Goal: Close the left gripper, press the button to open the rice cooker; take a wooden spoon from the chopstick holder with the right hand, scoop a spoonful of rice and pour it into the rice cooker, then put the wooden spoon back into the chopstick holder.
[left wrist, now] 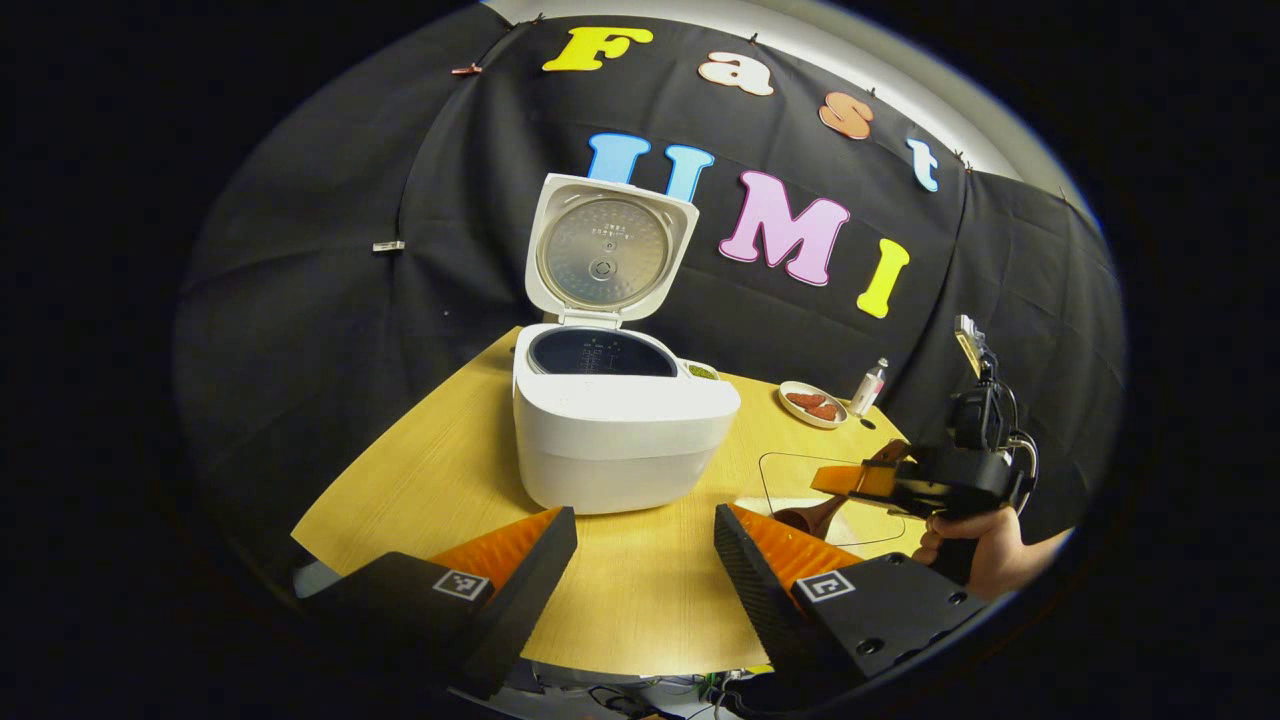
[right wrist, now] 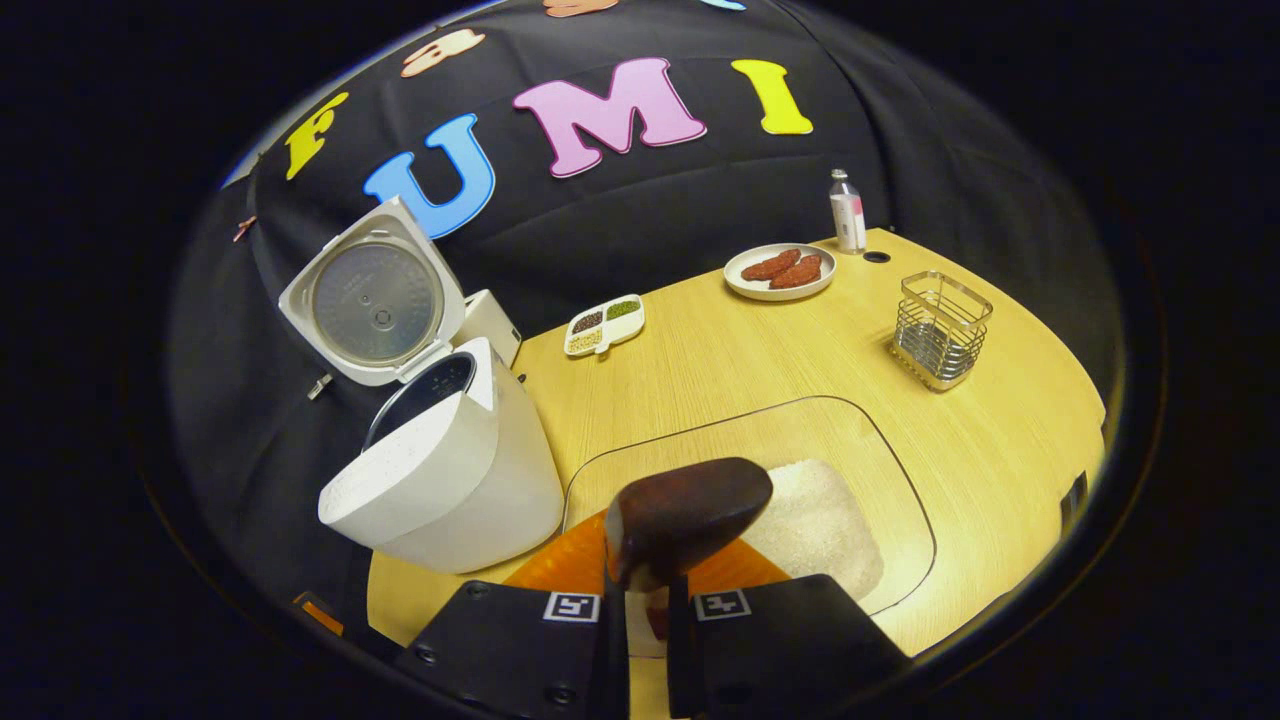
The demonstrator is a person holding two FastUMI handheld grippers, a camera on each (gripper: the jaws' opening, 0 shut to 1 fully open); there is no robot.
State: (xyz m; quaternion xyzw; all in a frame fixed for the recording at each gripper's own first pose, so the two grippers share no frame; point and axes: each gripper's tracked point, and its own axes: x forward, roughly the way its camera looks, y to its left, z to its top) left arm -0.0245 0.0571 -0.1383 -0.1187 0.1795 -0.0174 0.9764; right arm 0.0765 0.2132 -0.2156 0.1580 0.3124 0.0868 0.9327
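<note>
Clamping the wooden spoon (right wrist: 688, 515), the right hand-held gripper (right wrist: 648, 600) is hovering over rice (right wrist: 815, 520) to scoop, left hand-held gripper (left wrist: 645, 545) gaping near the opened rice cooker (left wrist: 615, 420).

Your desk (right wrist: 760, 340) is brightly and evenly lit from above, and the rice cooker (left wrist: 610, 440) beside it drops only a soft, short shadow at its base. The cooker's raised lid shows a mild sheen, no harsh glare. Straight edges bow strongly toward the rim of both views. Around the cooker everything stays sharp; the nearest claw parts look slightly soft.
</note>
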